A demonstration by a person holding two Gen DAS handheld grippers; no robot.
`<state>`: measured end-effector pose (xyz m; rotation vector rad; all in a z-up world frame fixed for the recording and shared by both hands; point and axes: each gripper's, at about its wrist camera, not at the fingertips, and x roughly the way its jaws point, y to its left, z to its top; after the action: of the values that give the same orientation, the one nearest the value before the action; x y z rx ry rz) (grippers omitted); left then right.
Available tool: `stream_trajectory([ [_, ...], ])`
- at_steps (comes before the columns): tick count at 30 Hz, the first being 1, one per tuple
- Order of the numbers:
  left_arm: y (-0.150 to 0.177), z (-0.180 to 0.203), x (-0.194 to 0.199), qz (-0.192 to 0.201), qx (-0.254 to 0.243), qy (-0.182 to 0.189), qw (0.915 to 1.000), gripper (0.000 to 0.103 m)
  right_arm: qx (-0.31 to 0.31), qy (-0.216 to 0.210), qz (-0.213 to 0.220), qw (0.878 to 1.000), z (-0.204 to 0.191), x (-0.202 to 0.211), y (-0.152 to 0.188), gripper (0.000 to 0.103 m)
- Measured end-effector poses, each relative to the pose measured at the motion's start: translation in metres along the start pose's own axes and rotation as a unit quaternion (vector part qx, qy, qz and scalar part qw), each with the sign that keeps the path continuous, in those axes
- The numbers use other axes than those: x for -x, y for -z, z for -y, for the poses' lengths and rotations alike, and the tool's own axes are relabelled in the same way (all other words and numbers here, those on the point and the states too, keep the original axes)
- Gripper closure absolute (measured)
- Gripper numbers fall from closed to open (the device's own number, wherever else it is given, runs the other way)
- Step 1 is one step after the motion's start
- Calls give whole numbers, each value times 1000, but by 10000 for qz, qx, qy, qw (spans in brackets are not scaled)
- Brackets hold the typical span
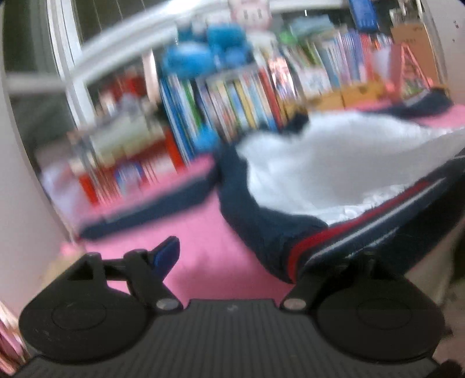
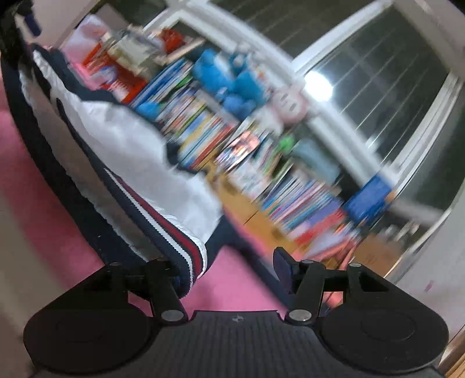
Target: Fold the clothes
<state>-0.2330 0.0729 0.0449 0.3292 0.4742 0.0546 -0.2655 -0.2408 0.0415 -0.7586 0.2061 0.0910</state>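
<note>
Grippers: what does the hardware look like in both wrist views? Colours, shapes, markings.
Both match. The left gripper has a dark ribbed grey base plate, two round black discs at its sides, black linkage arms on silver pivot pins, and a blue-padded finger. The right gripper is built the same, with a small cross mark on the plate; its visible finger looks dark navy. No cables, hands or sleeves show. Both views are blurred.

Seen blurred: packed rows of bright books (image 1: 232,99) along a low shelf, with blue plush toys (image 1: 203,49) and a pink-and-white toy (image 1: 250,14) perched on top. Behind, a white-framed window (image 2: 377,72), dark outside, catching a lamp glare (image 2: 318,84). Below, a pink mat (image 1: 203,247).
</note>
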Motion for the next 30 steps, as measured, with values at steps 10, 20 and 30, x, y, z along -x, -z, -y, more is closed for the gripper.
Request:
stream_trajectory([
  [10,28,-35,-15,-738,1232,2009,9690,20,-1473,-2128,-771,9628,19,-13,28,27],
  [20,39,-99,23,240,2587,3277,9083,16,-3633,-3924,-1015,8389,97,-37,65,17],
  [30,-63,-2,-72,599,2077,2134,9528,11,-2788,-2615,73,9240,32,-114,-56,12],
])
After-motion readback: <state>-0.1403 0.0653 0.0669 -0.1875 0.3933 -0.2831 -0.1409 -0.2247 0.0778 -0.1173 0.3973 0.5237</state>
